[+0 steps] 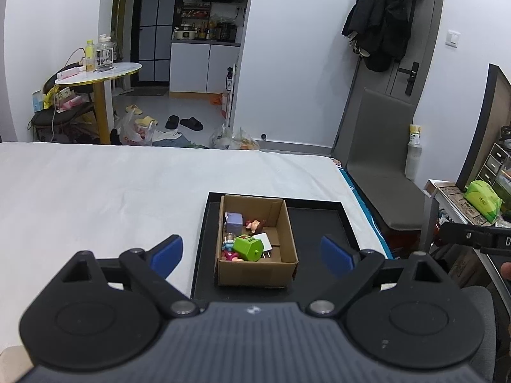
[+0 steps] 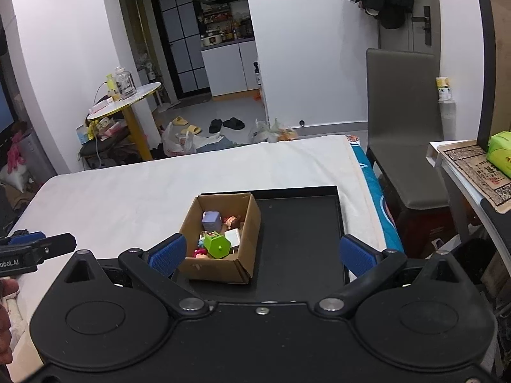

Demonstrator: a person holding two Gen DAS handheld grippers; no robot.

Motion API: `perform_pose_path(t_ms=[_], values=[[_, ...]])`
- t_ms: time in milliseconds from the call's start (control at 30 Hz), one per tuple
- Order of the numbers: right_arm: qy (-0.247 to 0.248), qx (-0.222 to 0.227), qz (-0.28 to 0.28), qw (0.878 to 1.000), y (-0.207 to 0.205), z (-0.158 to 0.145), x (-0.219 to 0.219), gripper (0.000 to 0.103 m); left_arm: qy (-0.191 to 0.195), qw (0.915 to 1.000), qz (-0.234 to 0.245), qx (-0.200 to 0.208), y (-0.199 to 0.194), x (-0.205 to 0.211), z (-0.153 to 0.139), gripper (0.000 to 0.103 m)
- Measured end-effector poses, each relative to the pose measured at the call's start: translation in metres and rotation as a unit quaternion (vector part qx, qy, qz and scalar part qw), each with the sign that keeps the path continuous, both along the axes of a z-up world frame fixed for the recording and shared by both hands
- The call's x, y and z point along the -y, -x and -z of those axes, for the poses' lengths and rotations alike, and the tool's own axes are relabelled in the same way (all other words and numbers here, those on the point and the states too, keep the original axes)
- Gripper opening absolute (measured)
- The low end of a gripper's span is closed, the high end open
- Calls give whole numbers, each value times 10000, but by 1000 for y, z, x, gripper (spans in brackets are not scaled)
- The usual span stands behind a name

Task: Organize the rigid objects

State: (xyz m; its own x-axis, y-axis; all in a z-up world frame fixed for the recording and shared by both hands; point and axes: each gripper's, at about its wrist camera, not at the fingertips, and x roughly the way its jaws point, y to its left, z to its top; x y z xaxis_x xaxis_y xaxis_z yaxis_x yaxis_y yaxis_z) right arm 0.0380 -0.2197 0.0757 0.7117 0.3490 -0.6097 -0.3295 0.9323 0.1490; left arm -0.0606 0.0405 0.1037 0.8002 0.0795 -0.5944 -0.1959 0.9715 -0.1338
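Left tool (image 1: 252, 253), right tool (image 2: 263, 255): black bodies, blue pads (silver pivot screws).

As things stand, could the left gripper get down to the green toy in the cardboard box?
Probably yes. The left gripper is open and empty, the cardboard box has no lid, and the green toy lies on top of the other items, with nothing above it.

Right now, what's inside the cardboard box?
The cardboard box holds a green block, purple cube, white plug and small figurines. Anything beneath them is hidden.
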Motion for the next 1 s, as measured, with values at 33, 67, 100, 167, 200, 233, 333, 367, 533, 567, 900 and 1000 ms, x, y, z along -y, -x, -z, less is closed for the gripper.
perform_pose_path(t_ms=[33, 67, 100, 167, 200, 233, 333, 367, 533, 567, 900, 1000], values=[[-10, 9, -15, 10000, 0, 0, -1, 103, -13, 10000, -6, -3, 1, 0, 0, 93], [-13, 10, -34, 10000, 1, 0, -2, 103, -25, 10000, -17, 3, 1, 0, 0, 93], [-4, 19, -57, 10000, 2, 0, -3, 103, -30, 10000, -29, 13, 1, 0, 0, 93], [61, 32, -100, 9999, 3, -1, -7, 103, -10, 10000, -47, 28, 2, -2, -1, 93], [70, 36, -117, 9999, 4, 0, -8, 103, -2, 10000, -43, 36, 3, -2, -1, 93], [67, 39, -138, 9999, 5, 0, -9, 103, -1, 10000, -41, 38, 3, -2, -1, 93], [81, 38, -168, 9998, 6, 0, -10, 103, -3, 10000, -42, 42, 5, -2, -2, 93], [72, 34, -161, 9998, 6, 0, -10, 103, -3, 10000, -33, 39, 5, -2, -2, 93], [10, 22, -116, 9999, 6, 1, -9, 103, -7, 10000, -28, 28, 4, -1, -2, 93], [8, 17, -115, 9999, 6, 1, -9, 103, -9, 10000, -26, 30, 5, -1, -2, 93], [0, -25, -107, 9999, 5, 4, -6, 103, -29, 10000, 21, -9, 4, 2, 0, 93], [1, -24, -119, 9999, 5, 4, -7, 103, -13, 10000, 37, -8, 3, 2, 0, 93]])
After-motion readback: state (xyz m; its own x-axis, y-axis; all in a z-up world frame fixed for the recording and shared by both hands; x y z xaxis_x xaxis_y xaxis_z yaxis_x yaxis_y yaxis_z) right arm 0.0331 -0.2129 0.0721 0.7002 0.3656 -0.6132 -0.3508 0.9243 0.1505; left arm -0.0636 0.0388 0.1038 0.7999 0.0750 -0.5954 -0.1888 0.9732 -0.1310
